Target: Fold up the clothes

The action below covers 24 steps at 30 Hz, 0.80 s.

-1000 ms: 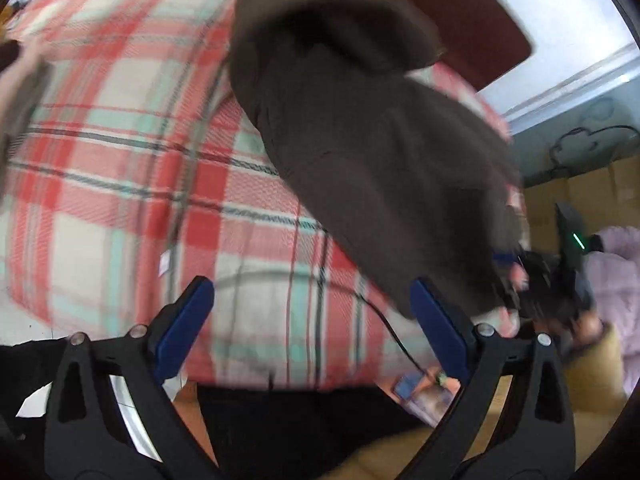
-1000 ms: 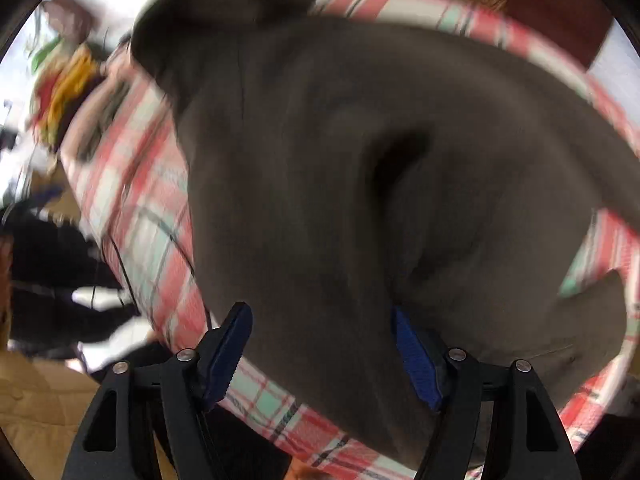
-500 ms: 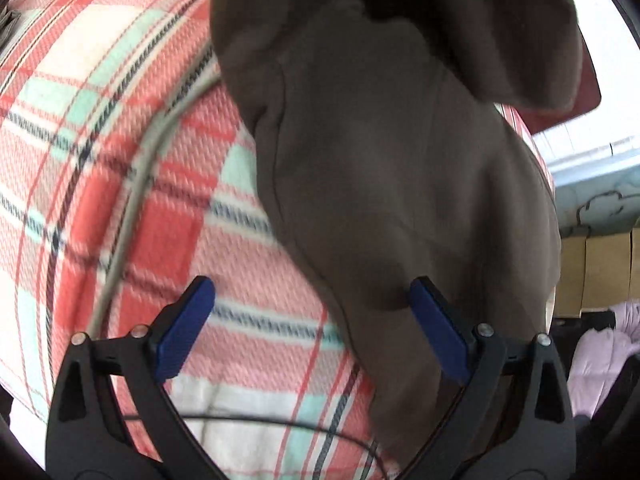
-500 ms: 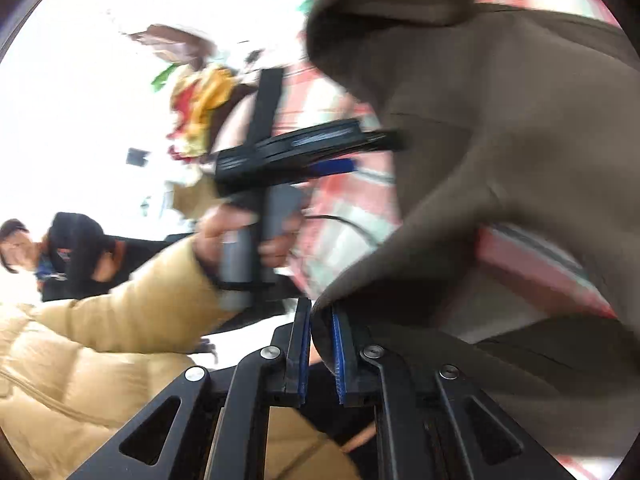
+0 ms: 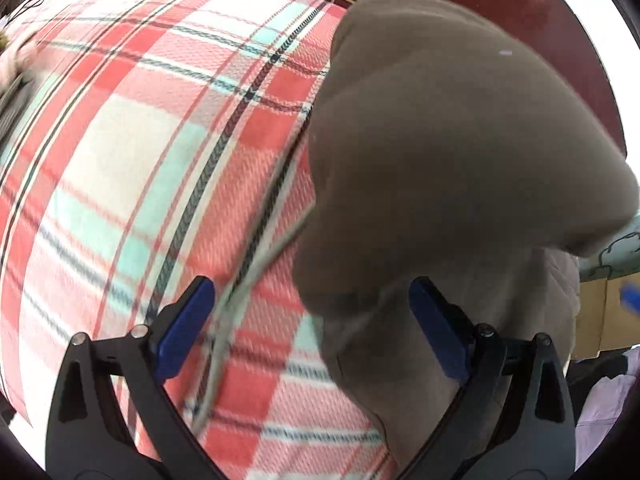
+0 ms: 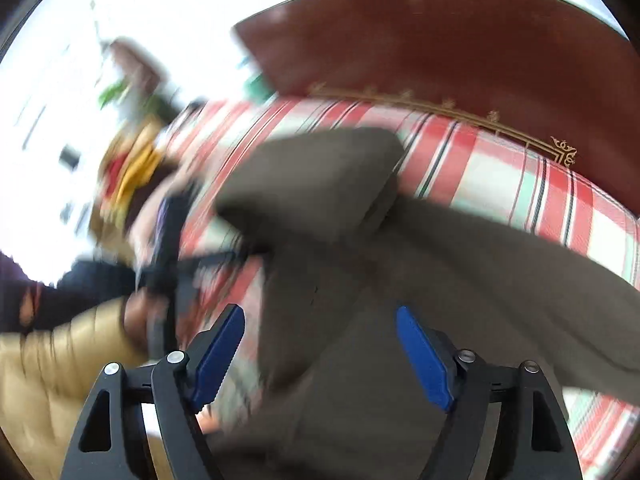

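A brown garment (image 5: 440, 140) lies bunched on the red, white and mint plaid bed cover (image 5: 140, 140). A thick fold of it rises above my left gripper (image 5: 310, 324), which is open, its right finger against the cloth and its left finger over the plaid. A thin grey cord (image 5: 260, 256) runs along the garment's edge. In the right wrist view the garment (image 6: 420, 272) spreads under my right gripper (image 6: 320, 360), which is open with cloth between its blue pads (image 6: 424, 360). The other gripper (image 6: 168, 240) shows blurred at the left, held by a hand (image 6: 136, 312).
A dark red wooden headboard (image 6: 440, 48) with gold trim stands behind the bed. A tan padded sleeve (image 6: 52, 368) fills the lower left. A heap of colourful things (image 6: 132, 168) lies off the bed's left side. A cardboard box (image 5: 600, 312) is at the right.
My right gripper, shut on the garment's edge half a second ago, has opened and let the cloth go. The left gripper stayed open and shifted along the garment's edge.
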Each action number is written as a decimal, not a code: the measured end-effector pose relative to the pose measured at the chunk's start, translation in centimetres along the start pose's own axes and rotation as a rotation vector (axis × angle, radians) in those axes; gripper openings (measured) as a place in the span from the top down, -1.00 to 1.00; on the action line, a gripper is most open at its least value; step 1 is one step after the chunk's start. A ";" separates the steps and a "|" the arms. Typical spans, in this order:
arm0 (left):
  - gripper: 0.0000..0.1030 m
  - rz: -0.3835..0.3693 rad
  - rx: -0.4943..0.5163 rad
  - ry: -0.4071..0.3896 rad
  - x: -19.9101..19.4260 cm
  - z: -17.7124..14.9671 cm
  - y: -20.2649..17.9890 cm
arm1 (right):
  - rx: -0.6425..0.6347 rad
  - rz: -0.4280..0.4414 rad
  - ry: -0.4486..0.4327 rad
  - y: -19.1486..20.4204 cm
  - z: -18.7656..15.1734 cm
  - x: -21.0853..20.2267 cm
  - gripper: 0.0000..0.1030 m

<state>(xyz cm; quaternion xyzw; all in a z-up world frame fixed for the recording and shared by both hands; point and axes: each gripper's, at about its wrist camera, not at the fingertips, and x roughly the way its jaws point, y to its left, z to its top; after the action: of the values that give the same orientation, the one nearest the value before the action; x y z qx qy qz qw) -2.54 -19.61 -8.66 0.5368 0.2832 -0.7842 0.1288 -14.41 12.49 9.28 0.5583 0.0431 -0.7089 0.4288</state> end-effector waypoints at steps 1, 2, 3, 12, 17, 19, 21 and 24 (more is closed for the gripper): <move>-0.91 0.002 0.017 0.007 0.3 0.2 -0.1 | 0.038 0.010 -0.010 -1.1 1.6 1.3 -0.57; -0.90 0.011 0.039 0.009 0.5 0.4 -0.2 | 0.054 0.008 0.001 -1.1 2.5 3.4 -0.57; -0.84 0.023 0.062 0.011 0.7 0.5 -0.3 | 0.078 0.012 0.022 -1.8 3.4 5.9 -0.57; 0.14 -0.096 0.135 0.082 -0.1 1.8 0.1 | 0.137 0.201 -0.019 -0.9 7.2 9.4 0.61; 0.59 -0.177 0.168 0.087 -2.6 2.4 -0.5 | 0.097 0.264 -0.164 1.5 10.4 5.5 0.70; 0.60 -0.227 0.185 0.057 -4.6 3.2 -0.9 | 0.079 0.278 -0.227 2.8 12.1 3.6 0.71; 0.62 -0.276 0.212 0.026 -6.6 4.3 -1.6 | 0.057 0.283 -0.285 4.2 13.5 1.2 0.72; 0.61 -0.346 0.269 -0.006 -9.2 6.7 -3.1 | -0.014 0.252 -0.388 6.4 15.8 -1.4 0.72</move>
<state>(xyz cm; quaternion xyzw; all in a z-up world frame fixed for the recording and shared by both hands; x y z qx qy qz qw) -5.64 -21.92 2.47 0.4901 0.2635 -0.8271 -0.0794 -22.10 0.71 18.99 0.4095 -0.1056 -0.7435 0.5181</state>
